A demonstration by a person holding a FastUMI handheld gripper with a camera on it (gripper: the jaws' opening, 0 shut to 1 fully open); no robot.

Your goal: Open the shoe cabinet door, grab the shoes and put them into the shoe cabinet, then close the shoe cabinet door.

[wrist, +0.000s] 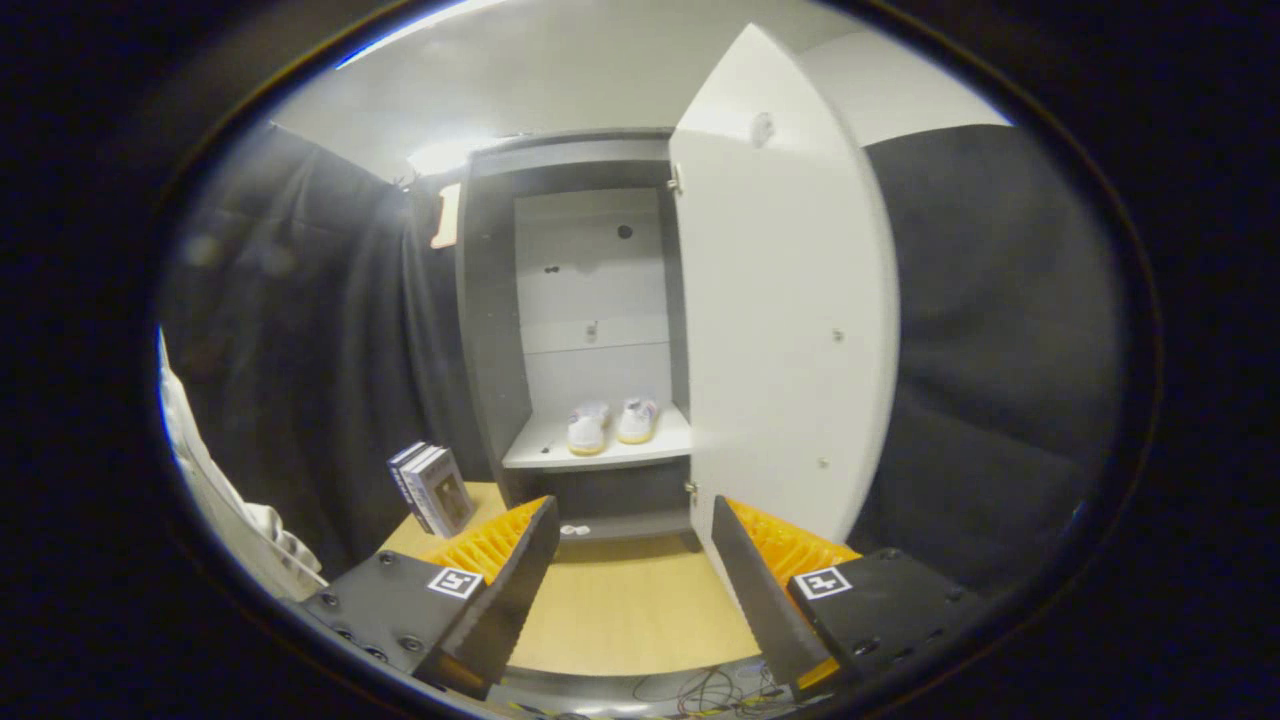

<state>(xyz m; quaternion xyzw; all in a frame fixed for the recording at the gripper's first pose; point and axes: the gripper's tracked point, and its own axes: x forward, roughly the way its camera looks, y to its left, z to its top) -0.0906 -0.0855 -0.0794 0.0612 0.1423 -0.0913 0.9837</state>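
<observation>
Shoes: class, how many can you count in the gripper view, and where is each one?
2. Left shoe and right shoe stand side by side on the cabinet shelf, beyond the open, empty gripper.

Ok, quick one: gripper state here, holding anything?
Gripper: open, holding nothing; bare floor shows between its fingers, with the shoes on the cabinet shelf beyond them.

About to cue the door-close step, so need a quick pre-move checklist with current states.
1. Pair of pale low-top shoes on the white cabinet shelf: ok, side by side, beyond the fingers.
2. Tall white cabinet door open, swung out ahead of the right finger: ok.
3. Gripper open and holding nothing: ok.
4. Swing path: small stack of upright books stands left of the cabinet, away from the door: ok.
5. Door's outer handle: cannot tell.
</observation>
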